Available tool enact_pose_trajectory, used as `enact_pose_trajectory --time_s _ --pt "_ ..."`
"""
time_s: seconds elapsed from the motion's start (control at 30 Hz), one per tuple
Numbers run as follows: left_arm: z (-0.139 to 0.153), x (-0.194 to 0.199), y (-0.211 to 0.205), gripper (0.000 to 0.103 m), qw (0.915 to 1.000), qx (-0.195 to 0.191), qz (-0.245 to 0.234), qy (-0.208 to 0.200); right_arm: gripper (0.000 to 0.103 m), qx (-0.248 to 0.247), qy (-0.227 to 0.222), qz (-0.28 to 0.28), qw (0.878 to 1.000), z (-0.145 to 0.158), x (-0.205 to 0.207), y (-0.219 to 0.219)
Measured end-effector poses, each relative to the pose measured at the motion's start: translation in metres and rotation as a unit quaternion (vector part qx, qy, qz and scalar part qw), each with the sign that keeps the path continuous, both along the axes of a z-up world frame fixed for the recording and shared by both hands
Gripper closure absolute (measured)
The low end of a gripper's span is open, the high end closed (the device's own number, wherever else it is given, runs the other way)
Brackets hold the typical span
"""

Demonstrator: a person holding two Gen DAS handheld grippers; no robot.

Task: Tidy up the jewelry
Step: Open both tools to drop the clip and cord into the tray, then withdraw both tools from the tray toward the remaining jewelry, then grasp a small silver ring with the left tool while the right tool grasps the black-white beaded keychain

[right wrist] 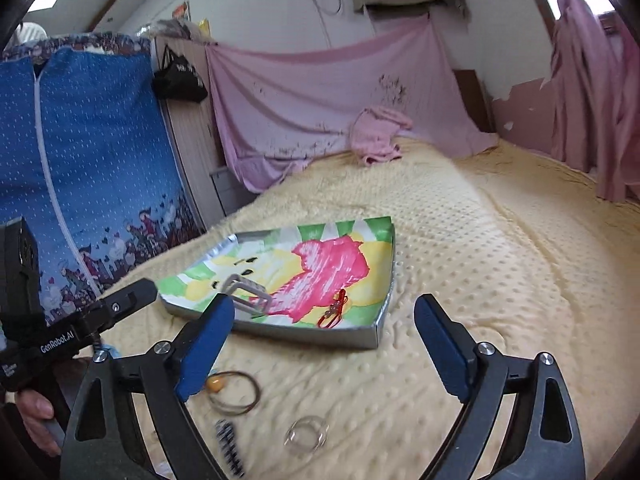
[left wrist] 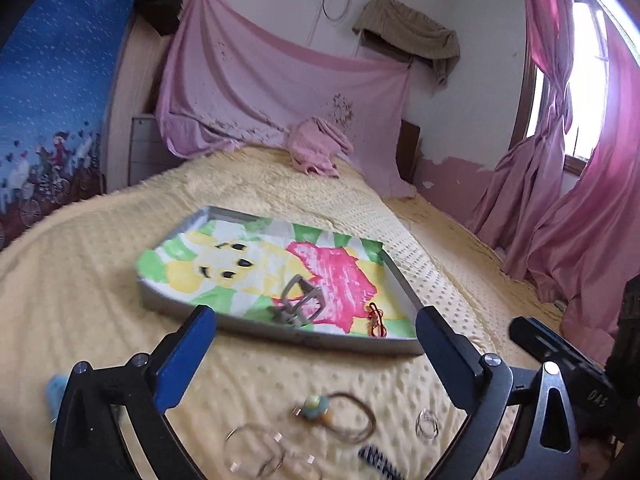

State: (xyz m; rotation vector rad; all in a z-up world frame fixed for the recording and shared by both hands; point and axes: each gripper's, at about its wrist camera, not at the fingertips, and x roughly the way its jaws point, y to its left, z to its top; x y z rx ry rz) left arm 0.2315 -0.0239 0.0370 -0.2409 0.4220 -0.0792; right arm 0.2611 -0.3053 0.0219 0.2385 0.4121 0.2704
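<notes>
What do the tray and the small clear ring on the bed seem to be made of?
Tray: probably thin metal, with dull grey walls; its floor carries a painted-looking cartoon sheet, maybe paper.
Clear ring: see-through with bright glints, so glass or clear plastic; which one cannot be told.

Yellow bed (left wrist: pixel 360 208), pink curtains (left wrist: pixel 580 200); bright window (left wrist: pixel 588 60)

Open bed (right wrist: pixel 500 280) to the right of the tray (right wrist: pixel 372 336), nothing lying there. Near side is cluttered: hair ties (right wrist: pixel 234 394), a clear ring (right wrist: pixel 306 436) and a dark clip (right wrist: pixel 230 446) scattered on the blanket. Inside the tray, a grey clip (right wrist: pixel 248 294) and red cord (right wrist: pixel 334 314) crowd the near edge; the far half lies bare.
</notes>
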Motion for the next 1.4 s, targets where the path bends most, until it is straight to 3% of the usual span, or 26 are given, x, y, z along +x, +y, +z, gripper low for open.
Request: enact_pose_trajectory --time_s 0.07,0.33,0.57,0.9,1.13,1.2,1.27,1.4 --pt "0.002 -0.02 0.005 0.001 0.9998 0.011 0.014 -0.011 0.003 0.005 -0.007 -0.007 1.0 0.003 -0.016 -0.002" --pt "0.001 -0.082 0.022 0.0 0.9968 0.061 0.047 -0.021 0.003 -0.007 -0.002 0.006 1.0 0.008 -0.072 0.018" --pt "-0.017 -0.12 0.037 0.0 0.9969 0.064 0.047 0.002 0.003 -0.043 0.018 0.018 0.999 -0.007 -0.116 0.034" --pt "-0.039 -0.134 0.034 0.0 0.9974 0.057 0.041 0.015 0.003 -0.119 -0.007 0.016 0.993 -0.014 -0.137 0.049" --pt "-0.054 -0.114 0.031 0.0 0.9952 0.076 0.027 0.056 0.003 -0.124 0.039 0.04 0.991 -0.025 -0.111 0.051" --pt "-0.058 -0.109 0.03 0.001 0.9948 0.077 0.017 0.065 0.007 -0.122 0.053 0.045 0.99 -0.031 -0.104 0.05" --pt "-0.062 -0.106 0.027 0.007 0.9944 0.079 0.006 0.07 0.033 -0.125 0.069 0.052 0.988 -0.037 -0.095 0.052" --pt "-0.069 -0.096 0.018 0.024 0.992 0.088 -0.025 0.087 0.04 -0.13 0.094 0.076 0.984 -0.049 -0.081 0.059"
